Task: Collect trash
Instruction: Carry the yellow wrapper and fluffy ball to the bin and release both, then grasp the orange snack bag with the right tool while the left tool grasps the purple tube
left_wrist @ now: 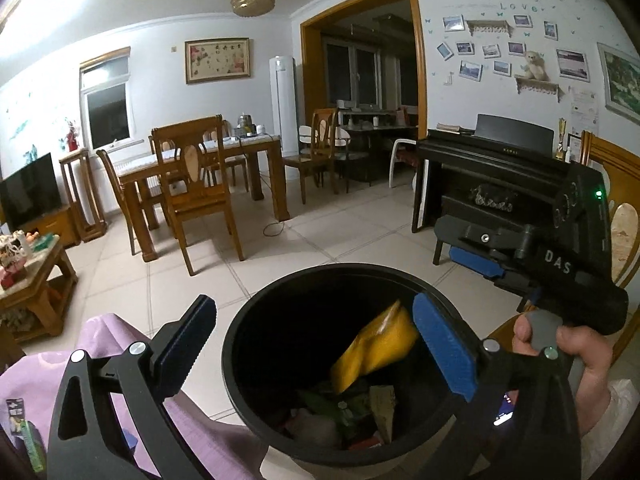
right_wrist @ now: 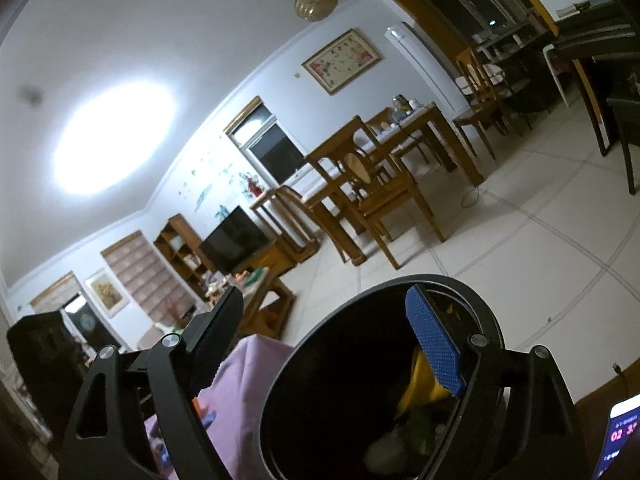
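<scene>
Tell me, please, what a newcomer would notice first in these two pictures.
The black trash bin fills the lower middle of both views, with a bright yellow wrapper lying on the other rubbish inside. The open left hand-held gripper frames it, and the right hand-held gripper hovers open at the bin's far right. Purple cloth lies left of the bin.

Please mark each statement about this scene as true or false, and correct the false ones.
1. The black bin already has trash inside. True: a yellow wrapper lies on other scraps.
2. The left gripper is shut on the yellow wrapper. False: its jaws stand wide open and empty.
3. The right gripper holds nothing. True: its jaws are open above the bin.
4. The bin stands on the dining table. False: the table is far across the room, and the bin is close to both grippers.
5. A purple cloth lies beside the bin. True.
</scene>
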`<state>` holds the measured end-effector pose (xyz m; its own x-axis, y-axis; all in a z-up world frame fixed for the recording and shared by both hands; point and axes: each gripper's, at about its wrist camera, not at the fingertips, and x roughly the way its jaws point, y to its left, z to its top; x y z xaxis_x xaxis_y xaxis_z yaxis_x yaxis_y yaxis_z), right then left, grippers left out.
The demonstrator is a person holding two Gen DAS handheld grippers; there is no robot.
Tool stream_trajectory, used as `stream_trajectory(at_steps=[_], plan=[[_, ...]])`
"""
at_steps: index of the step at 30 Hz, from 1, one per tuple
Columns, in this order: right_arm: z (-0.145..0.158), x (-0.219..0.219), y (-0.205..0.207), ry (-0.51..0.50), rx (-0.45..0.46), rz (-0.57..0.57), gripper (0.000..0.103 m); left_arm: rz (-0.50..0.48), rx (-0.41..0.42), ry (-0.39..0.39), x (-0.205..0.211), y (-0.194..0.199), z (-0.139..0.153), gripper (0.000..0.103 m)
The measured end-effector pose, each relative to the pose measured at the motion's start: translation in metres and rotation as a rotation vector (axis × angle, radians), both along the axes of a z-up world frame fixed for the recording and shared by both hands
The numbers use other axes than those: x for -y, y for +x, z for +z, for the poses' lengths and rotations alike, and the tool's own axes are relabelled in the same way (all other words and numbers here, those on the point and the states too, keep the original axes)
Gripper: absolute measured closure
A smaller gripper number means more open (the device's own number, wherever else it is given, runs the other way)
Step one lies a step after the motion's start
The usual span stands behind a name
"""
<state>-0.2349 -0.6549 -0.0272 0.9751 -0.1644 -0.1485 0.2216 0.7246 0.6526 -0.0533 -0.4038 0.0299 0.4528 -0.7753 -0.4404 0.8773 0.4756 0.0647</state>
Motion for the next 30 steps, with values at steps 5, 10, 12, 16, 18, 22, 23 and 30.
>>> stream_trajectory(at_steps=[5,10,12,16,18,22,23,30], plan=[[0.007,-0.015,0.007,-0.011,-0.019,0.019,0.02,0.008,0.015,-0.008,-0.015,0.002,0.006,0.005],[0.016,-0.035,0.025,-0.034,-0.041,0.057,0.02,0.051,0.001,-0.012,-0.043,0.016,0.006,0.005],[0.02,-0.046,0.036,-0.047,-0.053,0.078,0.02,0.087,-0.009,-0.009,-0.06,0.027,0.003,0.005],[0.027,-0.075,0.064,-0.083,-0.084,0.144,0.02,0.199,-0.037,0.004,-0.11,0.061,-0.003,0.005],[0.031,-0.094,0.082,-0.104,-0.102,0.186,0.02,0.273,-0.06,0.01,-0.14,0.082,-0.007,0.005],[0.035,-0.134,0.114,-0.151,-0.143,0.278,0.02,0.434,-0.145,0.029,-0.211,0.125,-0.024,0.005],[0.036,-0.147,0.125,-0.17,-0.159,0.309,0.02,0.471,-0.162,0.037,-0.228,0.134,-0.029,0.006],[0.039,-0.239,0.207,-0.288,-0.307,0.498,0.02,0.577,-0.259,0.129,-0.296,0.171,-0.061,0.027]])
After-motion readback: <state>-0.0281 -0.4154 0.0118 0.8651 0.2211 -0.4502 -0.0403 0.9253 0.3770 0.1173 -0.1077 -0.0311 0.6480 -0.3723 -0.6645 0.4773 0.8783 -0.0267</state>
